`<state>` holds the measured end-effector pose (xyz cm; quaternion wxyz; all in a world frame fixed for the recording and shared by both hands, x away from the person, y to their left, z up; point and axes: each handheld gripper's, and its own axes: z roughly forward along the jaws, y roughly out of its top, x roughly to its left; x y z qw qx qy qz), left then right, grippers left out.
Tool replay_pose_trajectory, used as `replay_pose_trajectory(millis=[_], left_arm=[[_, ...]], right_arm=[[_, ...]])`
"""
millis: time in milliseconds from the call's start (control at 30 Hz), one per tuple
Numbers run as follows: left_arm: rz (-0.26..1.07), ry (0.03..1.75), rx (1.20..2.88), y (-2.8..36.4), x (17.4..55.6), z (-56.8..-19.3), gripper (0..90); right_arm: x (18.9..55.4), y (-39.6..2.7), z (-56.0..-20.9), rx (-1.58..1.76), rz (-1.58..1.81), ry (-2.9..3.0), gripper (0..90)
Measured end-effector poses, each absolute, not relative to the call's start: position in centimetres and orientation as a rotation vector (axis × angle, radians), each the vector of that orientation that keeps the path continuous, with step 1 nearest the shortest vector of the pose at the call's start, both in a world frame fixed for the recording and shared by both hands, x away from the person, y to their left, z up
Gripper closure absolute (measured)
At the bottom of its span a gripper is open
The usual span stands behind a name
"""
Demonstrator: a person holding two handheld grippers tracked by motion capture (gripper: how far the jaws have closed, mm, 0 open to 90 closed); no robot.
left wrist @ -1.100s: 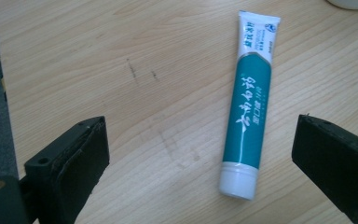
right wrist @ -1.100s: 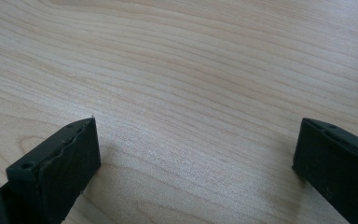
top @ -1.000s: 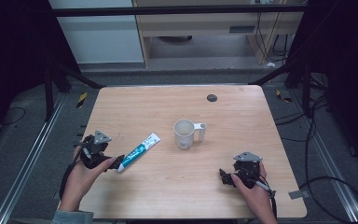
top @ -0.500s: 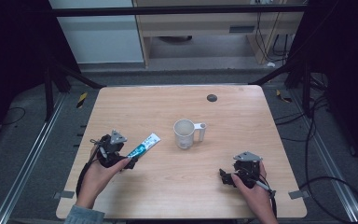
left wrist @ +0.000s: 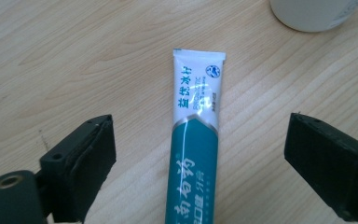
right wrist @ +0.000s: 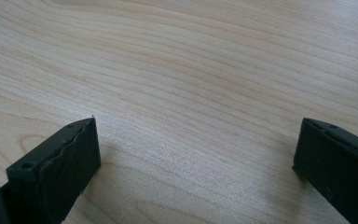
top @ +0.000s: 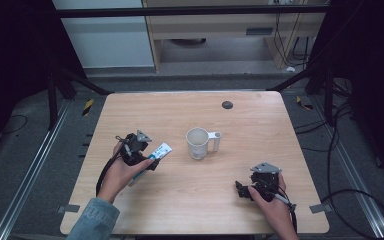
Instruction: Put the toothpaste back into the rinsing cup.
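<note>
The tabletop [top: 180,200] is pale wood-grain laminate, matte, rectangular with rounded corners, and carries a small dark round disc [top: 227,105] near its far edge. A toothpaste tube [left wrist: 196,140] lies flat on the left half of it: soft glossy plastic, white at its flat crimped end and teal along the body, with printed lettering. The left hand-held gripper [top: 150,161] is set over the tube's near portion; in the left gripper view the two black blocky jaws stand either side of the tube with bare wood showing between each pad and the tube, so it is released and grasps nothing, though its jaws have just been closing with the tube between them. The tube's crimped end points toward a white mug [top: 198,143], cylindrical and smooth with a side handle facing right, standing upright near the tabletop's centre and just beyond the tube. The right hand-held gripper [top: 240,189] sits low over the near right part of the tabletop, well apart from the mug and tube, jaws spread wide over bare wood and holding nothing. Open surface lies between the two hand-held grippers and across the far half of the tabletop.
</note>
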<state>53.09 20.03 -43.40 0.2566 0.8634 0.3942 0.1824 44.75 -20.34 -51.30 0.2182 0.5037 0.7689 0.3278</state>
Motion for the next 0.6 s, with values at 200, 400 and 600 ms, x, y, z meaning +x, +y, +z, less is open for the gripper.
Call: replay_pose_trajectory(millis=[200,400,600], left_arm=[[0.467,1.070,2.404,19.6,54.4,-44.5,14.3],[0.436,1.088,2.438,19.6,55.3,-45.6,21.2],[0.423,1.107,2.451,19.6,55.7,-46.4,25.1]], right_arm=[[44.7,-20.3,-51.3,1.394,0.907,2.129,0.6],[44.7,-20.3,-51.3,1.395,0.907,2.129,0.6],[44.7,-20.3,-51.3,1.394,0.908,2.129,0.6]])
